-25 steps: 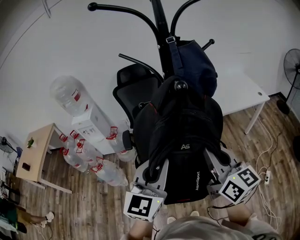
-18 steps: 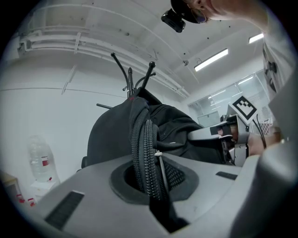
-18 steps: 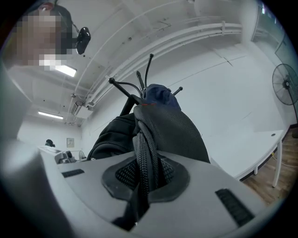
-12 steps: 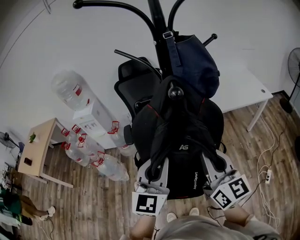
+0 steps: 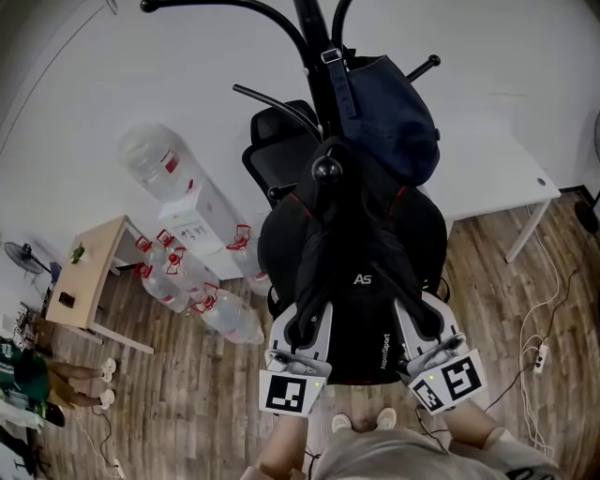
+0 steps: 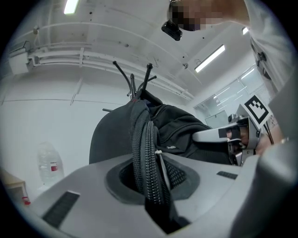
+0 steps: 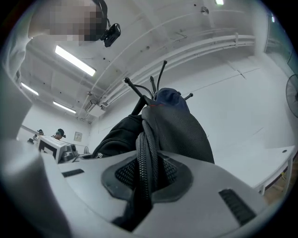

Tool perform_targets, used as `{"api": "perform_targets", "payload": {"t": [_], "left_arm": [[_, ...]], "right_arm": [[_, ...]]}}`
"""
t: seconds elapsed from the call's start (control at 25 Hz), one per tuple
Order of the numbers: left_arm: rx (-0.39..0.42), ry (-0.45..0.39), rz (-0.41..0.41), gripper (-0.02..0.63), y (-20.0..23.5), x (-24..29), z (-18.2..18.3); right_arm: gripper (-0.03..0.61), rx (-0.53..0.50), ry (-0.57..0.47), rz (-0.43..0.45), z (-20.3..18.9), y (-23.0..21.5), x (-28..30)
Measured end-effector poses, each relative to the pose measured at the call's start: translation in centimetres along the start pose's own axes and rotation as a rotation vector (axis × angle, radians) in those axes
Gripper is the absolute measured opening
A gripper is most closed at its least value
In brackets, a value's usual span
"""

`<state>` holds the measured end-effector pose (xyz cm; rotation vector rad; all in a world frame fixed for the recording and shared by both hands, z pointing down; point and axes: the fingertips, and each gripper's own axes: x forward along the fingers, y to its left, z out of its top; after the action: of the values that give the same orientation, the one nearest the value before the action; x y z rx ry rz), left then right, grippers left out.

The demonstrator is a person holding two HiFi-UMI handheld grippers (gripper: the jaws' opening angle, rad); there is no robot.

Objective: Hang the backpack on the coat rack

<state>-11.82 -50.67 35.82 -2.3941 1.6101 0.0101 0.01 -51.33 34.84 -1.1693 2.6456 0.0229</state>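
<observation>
the jaws of the left gripper (image 5: 302, 330) are being eased a little wider, with the shoulder strap (image 6: 145, 153) of the backpack (image 5: 366, 281) between them, and that gripper is brought slightly lower; the right gripper (image 5: 419, 323) is rolled a touch.

Beyond the jaws a black metal coat rack (image 5: 309, 28) is seen, a black fabric backpack (image 5: 361, 244) draped at its knobbed hook and a navy fabric bag (image 5: 394, 112) hung higher. Clear plastic water jugs (image 5: 230, 323) are laid on the wood-plank floor (image 5: 178, 403), left of the jaws.
</observation>
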Motion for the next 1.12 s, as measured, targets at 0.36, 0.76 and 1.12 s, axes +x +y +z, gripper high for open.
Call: {"api": "perform_targets", "payload": {"t": [0.36, 0.76, 1.12], "left_arm": [[0.014, -0.093, 0.038, 0.178, 0.7, -3.8, 2.0], [0.02, -0.225, 0.077, 0.14, 1.8, -15.1, 3.5], [-0.066, -0.145, -0.043, 0.123, 0.6, -24.7, -0.1]], "right_arm": [[0.119, -0.015, -0.001, 0.04, 0.1, -0.3, -2.2], [0.135, -0.023, -0.108, -0.276, 0.9, 0.0, -12.8], [0.133, -0.038, 0.043, -0.341, -4.9, 10.6, -17.9]]}}
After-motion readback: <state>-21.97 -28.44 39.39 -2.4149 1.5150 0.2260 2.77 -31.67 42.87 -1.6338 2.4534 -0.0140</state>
